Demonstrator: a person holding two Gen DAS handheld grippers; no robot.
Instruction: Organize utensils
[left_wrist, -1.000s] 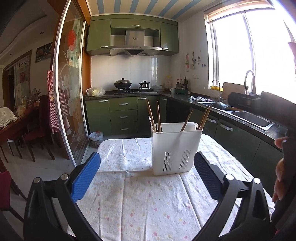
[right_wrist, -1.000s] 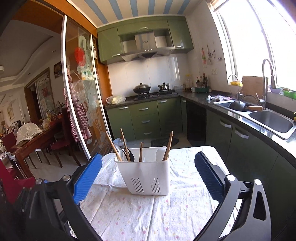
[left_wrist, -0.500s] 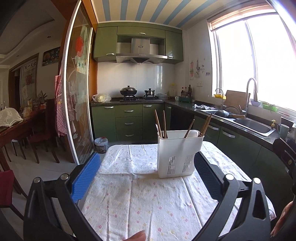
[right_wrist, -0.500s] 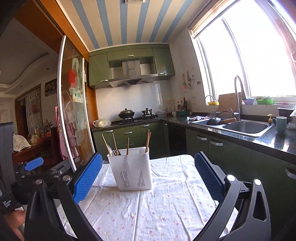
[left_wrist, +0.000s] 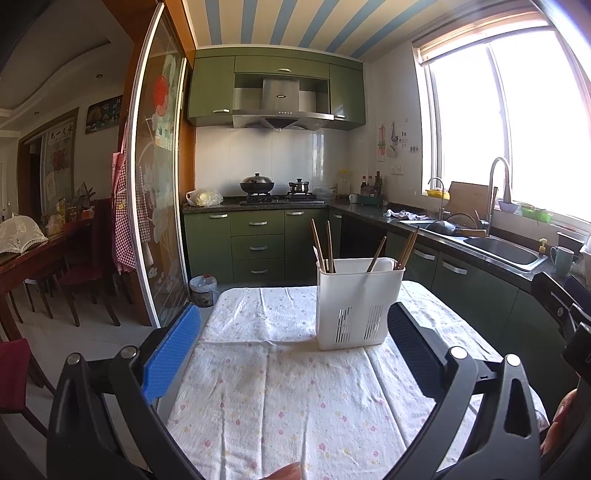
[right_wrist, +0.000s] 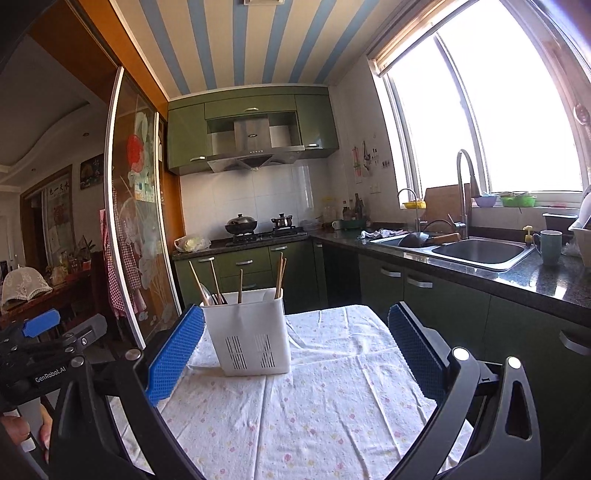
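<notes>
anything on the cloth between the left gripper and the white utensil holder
Nothing: in the left wrist view, only bare, creased floral tablecloth lies between the open left gripper and the white utensil holder.

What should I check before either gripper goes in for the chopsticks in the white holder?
1. left gripper open and empty: ok.
2. right gripper open and empty: ok.
3. white holder upright on the tablecloth: ok.
4. chopsticks stand clear above the rim for a grasp: ok; they lean at different angles, in groups at the two ends and one near the middle.
5. Cloth flat under the holder: not ok; creases run beside its base, so it could shift if nudged.
6. Inner dividers and which compartment each stick sits in: cannot tell from either wrist view.
</notes>
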